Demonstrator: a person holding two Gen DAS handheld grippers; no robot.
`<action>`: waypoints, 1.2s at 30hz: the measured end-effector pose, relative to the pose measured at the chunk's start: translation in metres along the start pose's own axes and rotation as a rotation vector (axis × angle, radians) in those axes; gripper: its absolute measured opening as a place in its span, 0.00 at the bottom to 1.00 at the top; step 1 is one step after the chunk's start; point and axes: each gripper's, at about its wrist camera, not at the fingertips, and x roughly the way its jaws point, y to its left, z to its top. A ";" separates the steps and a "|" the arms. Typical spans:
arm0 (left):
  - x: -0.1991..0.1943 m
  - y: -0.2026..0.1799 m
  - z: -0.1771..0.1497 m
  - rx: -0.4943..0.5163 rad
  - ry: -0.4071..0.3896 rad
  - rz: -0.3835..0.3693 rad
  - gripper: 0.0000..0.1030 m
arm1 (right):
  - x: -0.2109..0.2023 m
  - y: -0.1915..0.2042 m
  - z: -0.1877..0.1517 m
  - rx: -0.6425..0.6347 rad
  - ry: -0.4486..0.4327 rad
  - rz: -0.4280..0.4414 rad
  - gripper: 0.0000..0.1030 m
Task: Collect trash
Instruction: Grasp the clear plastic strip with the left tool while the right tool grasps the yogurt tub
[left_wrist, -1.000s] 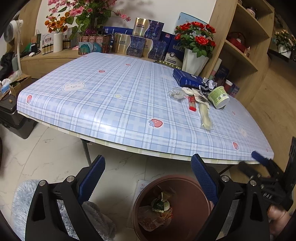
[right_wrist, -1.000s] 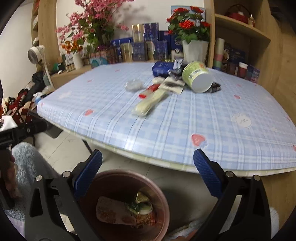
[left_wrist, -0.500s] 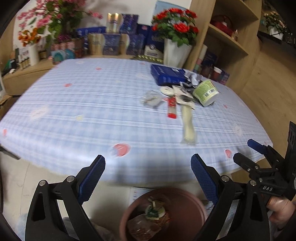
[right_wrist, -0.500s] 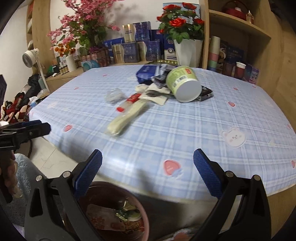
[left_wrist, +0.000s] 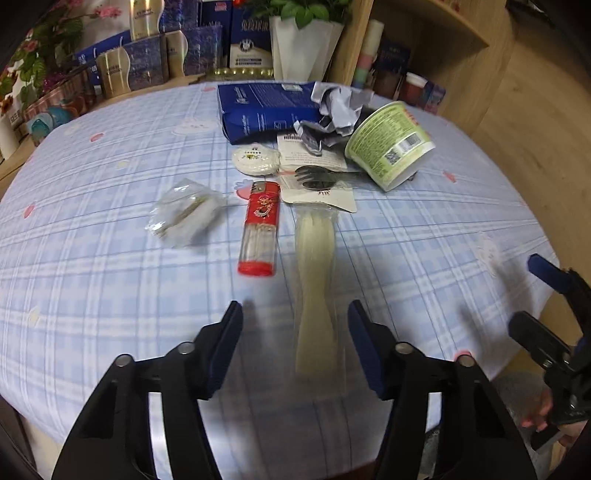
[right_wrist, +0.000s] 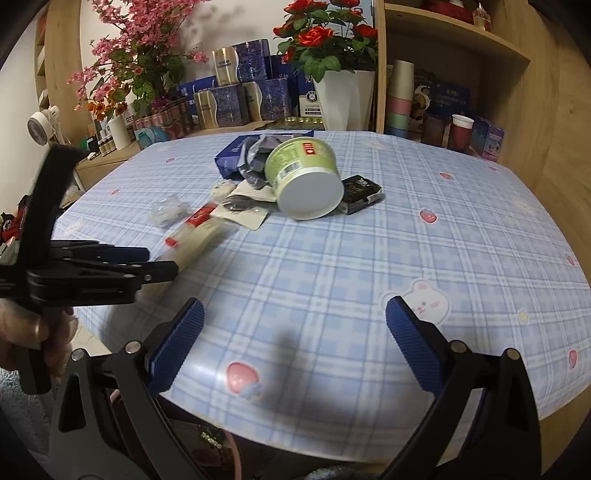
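Observation:
A long pale packet (left_wrist: 316, 273) in clear wrap lies on the blue checked table (left_wrist: 92, 258). Its near end sits between the fingers of my left gripper (left_wrist: 294, 308), whose jaws are closing; the pads stand apart from it. Beyond lie a red lighter (left_wrist: 258, 229), a crumpled clear wrapper (left_wrist: 184, 214), a black fork (left_wrist: 317, 179) on a white card, and a green noodle cup (left_wrist: 388, 144) on its side. My right gripper (right_wrist: 295, 306) hangs open and empty over the table's near edge, right of the left gripper (right_wrist: 159, 264).
A blue pouch (left_wrist: 266, 107), crumpled grey foil (left_wrist: 340, 107) and a black sachet (right_wrist: 360, 194) lie around the cup. Boxes and flower vases (right_wrist: 343, 99) line the back. A wooden shelf (right_wrist: 461, 55) with cups stands at the right. A bin rim (right_wrist: 236, 452) shows under the table edge.
Both grippers moved from above the bin forward over the table. The left gripper's jaws narrowed and now flank the near end of the pale packet.

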 end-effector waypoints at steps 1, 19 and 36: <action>0.005 -0.001 0.004 -0.004 0.011 0.003 0.51 | 0.001 -0.003 0.001 0.001 0.002 0.004 0.94; -0.021 -0.001 -0.003 -0.027 -0.065 -0.063 0.11 | 0.032 -0.013 0.044 -0.080 0.024 0.043 0.94; -0.072 0.068 -0.034 -0.238 -0.132 -0.069 0.11 | 0.140 -0.001 0.134 -0.117 0.183 -0.015 0.94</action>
